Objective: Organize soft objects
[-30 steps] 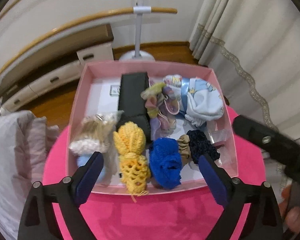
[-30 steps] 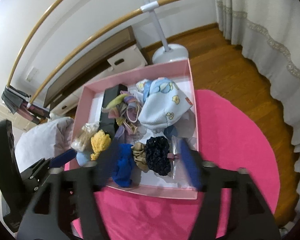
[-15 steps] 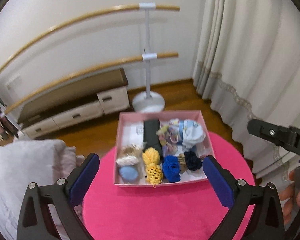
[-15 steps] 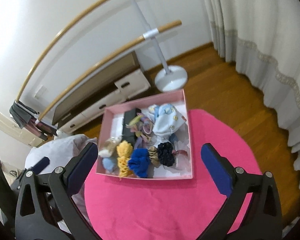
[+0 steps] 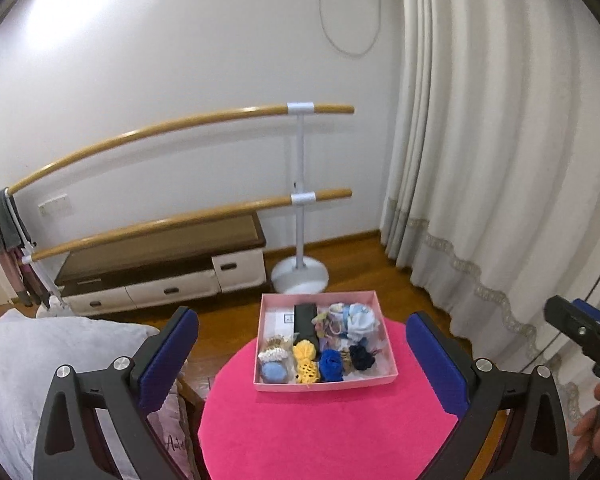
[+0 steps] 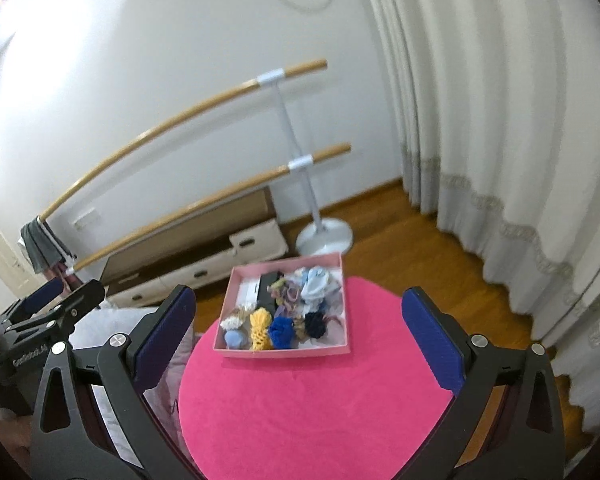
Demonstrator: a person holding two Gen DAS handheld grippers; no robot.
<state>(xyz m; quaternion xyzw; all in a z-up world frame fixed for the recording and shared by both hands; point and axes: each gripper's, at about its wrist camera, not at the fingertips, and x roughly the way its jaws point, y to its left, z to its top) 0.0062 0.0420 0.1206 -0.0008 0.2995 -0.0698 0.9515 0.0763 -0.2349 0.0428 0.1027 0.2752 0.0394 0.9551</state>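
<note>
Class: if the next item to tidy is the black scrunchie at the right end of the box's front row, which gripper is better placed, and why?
Probably the right gripper: the black scrunchie lies almost between its open fingers. The left gripper is open too, but centres nearer the yellow one.

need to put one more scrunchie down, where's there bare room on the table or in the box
Most room: the pink round table is bare on the near side of the pink box. Inside, only the white patch left of the black case is free. The front scrunchie row and back right pile are crowded.
</note>
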